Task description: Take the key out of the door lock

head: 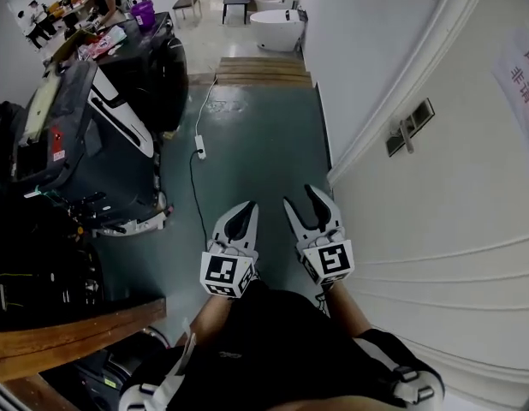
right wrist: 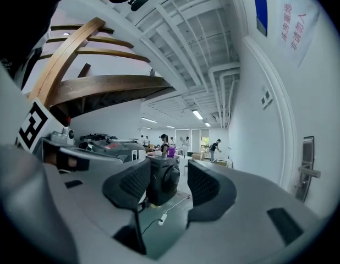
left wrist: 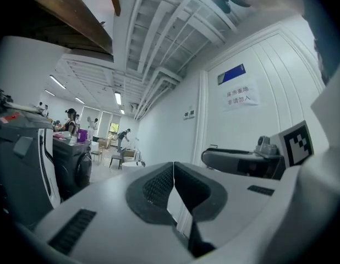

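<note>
Left hand-held gripper (head: 248, 205): bottom middle, pointing up-frame, clenched, empty | right hand-held gripper (head: 300, 197): beside it, released, empty | door handle (head: 408, 129): upper right

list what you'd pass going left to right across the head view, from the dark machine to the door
dark machine → power strip on the floor → left gripper → right gripper → door handle → paper notice on the door

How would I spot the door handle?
Find the big white door on the right of the head view. On it sits a dark plate with a silver door handle. It is the only metal piece there; the sign nearby is pale paper with red writing.
</note>
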The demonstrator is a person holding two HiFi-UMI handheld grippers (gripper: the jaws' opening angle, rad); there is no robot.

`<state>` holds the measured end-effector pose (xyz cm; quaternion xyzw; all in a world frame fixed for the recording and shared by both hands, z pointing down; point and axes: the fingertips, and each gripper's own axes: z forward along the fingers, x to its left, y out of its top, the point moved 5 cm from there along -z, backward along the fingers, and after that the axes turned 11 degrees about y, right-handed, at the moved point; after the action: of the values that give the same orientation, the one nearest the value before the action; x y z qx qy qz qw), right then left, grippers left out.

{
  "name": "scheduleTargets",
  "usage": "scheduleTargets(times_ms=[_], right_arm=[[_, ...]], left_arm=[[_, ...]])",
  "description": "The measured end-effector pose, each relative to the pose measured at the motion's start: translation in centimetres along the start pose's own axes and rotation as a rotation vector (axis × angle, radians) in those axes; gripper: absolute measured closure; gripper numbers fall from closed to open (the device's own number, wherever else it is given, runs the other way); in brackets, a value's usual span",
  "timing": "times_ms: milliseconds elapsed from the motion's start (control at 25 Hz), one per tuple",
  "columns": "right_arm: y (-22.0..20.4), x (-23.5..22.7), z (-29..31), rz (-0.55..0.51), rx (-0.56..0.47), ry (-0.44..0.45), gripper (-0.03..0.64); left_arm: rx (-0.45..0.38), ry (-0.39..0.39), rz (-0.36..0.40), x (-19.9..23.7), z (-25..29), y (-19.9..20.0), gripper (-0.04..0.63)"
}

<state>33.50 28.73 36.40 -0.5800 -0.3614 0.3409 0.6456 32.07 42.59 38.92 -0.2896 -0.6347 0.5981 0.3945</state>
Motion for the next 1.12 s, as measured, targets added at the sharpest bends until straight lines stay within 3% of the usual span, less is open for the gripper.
scheduleTargets(times_ms=[240, 600, 840, 1120], right_arm=[[-0.3, -0.9, 6.0, -0.010, -0.025, 0.040, 0.396], [0.2, -3.8, 12.4, -0.008, -0.038, 0.093, 0.394], [-0.8, -8.7, 17.6, 0.001, -0.051, 0.129, 0.394], [1.1, -16.4, 23.9, 0.016, -0.065, 0.169, 0.393]], left_arm=[[0.007, 0.040, -0.028, 5.4, 3.2, 0.1, 0.571], [0.018, 0.087, -0.046, 9.1, 7.9, 0.4, 0.571], [0.012, 0.123, -0.021, 11.2, 13.9, 0.7, 0.571], [0.008, 0.147, 0.000, 12.5, 23.1, 2.5, 0.571]])
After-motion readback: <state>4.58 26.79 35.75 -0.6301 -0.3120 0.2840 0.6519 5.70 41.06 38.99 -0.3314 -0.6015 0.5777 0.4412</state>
